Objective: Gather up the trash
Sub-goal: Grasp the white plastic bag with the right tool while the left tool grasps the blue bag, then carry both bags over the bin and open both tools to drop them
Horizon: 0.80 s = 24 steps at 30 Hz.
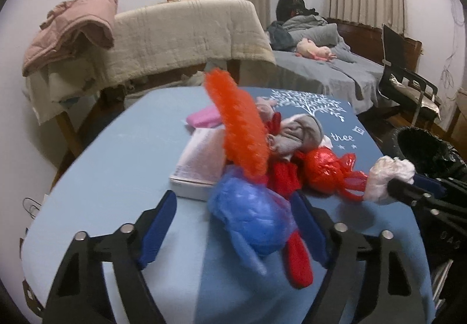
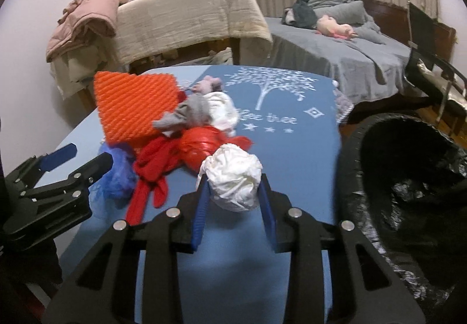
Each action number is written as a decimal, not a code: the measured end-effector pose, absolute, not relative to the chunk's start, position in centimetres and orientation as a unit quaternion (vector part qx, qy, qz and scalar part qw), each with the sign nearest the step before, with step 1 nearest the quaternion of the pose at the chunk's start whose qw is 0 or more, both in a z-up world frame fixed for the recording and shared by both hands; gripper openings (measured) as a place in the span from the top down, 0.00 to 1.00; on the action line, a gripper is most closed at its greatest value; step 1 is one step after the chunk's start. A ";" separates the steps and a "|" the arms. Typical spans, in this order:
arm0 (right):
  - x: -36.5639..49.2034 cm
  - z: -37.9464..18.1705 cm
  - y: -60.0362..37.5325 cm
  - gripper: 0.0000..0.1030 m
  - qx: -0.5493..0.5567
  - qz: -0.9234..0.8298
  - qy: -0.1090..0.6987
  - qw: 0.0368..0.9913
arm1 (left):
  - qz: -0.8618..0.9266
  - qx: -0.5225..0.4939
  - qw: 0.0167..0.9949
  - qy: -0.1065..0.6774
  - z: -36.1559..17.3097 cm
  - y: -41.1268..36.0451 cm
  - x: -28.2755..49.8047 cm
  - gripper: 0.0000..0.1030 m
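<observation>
The right gripper (image 2: 233, 192) has its jaws clamped on a white wad (image 2: 233, 185) of crumpled paper or plastic, held just above the blue bench (image 2: 292, 155), beside the black-lined bin (image 2: 408, 178) that stands off the bench's right edge. To finish this step well, I would carry the wad clear over the bin's rim before letting go, since a wad this light could bounce off the liner's lip and land on the floor; the grip should stay firm until it hangs over the dark opening.

The left gripper (image 1: 233, 224) has its jaws apart, straddling a blue bag (image 1: 251, 216) without pressing on it. The bag lies tangled against a red cloth (image 1: 294, 254) and under an orange mesh (image 1: 236, 125). Closing low on the bag's bulk, away from the cloth, would keep the gripper from dragging the pile along.

A red bag (image 1: 324, 172) and a grey sock (image 1: 297, 137) are also in the heap, which leans on a white box (image 1: 198, 172).

The bin's inside is mostly dark; glossy liner folds show, but whether any trash lies there I cannot tell.
</observation>
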State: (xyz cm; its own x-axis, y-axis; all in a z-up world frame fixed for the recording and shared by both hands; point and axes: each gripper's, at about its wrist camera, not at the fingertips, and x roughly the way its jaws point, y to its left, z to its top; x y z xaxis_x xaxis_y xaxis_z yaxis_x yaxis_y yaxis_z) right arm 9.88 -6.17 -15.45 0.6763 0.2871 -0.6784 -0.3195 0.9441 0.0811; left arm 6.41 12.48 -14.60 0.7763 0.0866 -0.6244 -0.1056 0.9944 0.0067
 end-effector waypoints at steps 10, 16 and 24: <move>9.9 -15.7 -7.1 0.69 -0.017 0.161 0.369 0.915 | 0.033 -0.032 0.935 0.351 -16.0 12.2 6.8 0.76; 9.1 -14.5 -6.7 0.69 -0.017 0.170 0.356 0.919 | 0.035 -0.036 0.942 0.331 -13.8 12.7 5.1 0.78; 7.7 -12.1 -7.3 0.69 -0.012 0.172 0.333 0.927 | 0.017 -0.034 0.958 0.285 -9.4 11.3 1.9 0.78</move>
